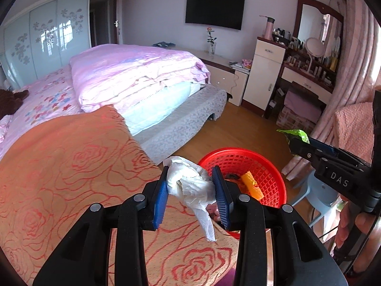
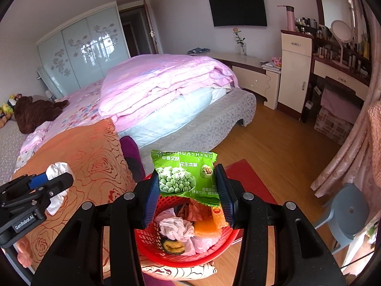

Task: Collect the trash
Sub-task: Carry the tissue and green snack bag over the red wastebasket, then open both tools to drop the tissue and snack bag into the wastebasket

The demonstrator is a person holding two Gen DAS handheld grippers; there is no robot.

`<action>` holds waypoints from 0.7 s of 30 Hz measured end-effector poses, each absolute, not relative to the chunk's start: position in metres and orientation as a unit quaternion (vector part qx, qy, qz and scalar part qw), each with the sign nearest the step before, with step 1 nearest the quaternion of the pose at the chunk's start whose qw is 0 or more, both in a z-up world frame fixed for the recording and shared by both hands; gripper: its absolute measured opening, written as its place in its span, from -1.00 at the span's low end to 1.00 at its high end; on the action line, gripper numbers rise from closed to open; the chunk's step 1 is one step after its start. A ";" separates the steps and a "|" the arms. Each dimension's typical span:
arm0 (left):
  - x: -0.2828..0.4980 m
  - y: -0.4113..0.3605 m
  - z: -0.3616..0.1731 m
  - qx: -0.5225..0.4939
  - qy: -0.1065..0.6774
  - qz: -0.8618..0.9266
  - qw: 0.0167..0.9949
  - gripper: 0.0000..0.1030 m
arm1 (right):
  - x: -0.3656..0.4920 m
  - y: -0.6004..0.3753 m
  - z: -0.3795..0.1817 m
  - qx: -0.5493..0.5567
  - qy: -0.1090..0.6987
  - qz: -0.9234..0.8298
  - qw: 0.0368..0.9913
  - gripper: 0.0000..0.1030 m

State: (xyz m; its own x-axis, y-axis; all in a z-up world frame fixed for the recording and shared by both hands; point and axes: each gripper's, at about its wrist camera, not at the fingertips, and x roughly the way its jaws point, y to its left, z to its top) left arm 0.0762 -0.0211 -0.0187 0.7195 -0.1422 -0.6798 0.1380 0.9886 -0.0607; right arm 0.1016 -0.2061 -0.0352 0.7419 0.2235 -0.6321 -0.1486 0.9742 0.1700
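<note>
In right-wrist view only: basket (image 2: 152, 243) contents.

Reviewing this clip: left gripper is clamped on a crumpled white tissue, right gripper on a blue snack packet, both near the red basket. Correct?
Not quite: the snack packet in the right gripper is green, not blue, as the right wrist view shows. The left gripper does clamp a crumpled white tissue, near the red basket.

Two grippers (image 1: 193, 190) (image 2: 188, 190), one basket (image 2: 152, 238), one visible stool (image 2: 350, 212).
</note>
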 end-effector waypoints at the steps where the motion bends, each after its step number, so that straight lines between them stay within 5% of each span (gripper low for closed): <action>1: 0.077 -0.024 -0.019 -0.002 0.367 -0.077 0.927 -0.34 | 0.102 -0.206 -0.036 0.054 0.346 0.100 0.931 -0.15; 21: 0.101 -0.053 -0.052 0.008 0.395 -0.126 0.910 -0.33 | 0.119 -0.214 -0.061 0.059 0.380 0.090 0.919 -0.14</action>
State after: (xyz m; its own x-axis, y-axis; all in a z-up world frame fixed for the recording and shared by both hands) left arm 0.1010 -0.0525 -0.0520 0.6556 -0.2224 -0.7216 0.2356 0.9682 -0.0843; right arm 0.1195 -0.2137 -0.0614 0.6957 0.2097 -0.6870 -0.1202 0.9770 0.1764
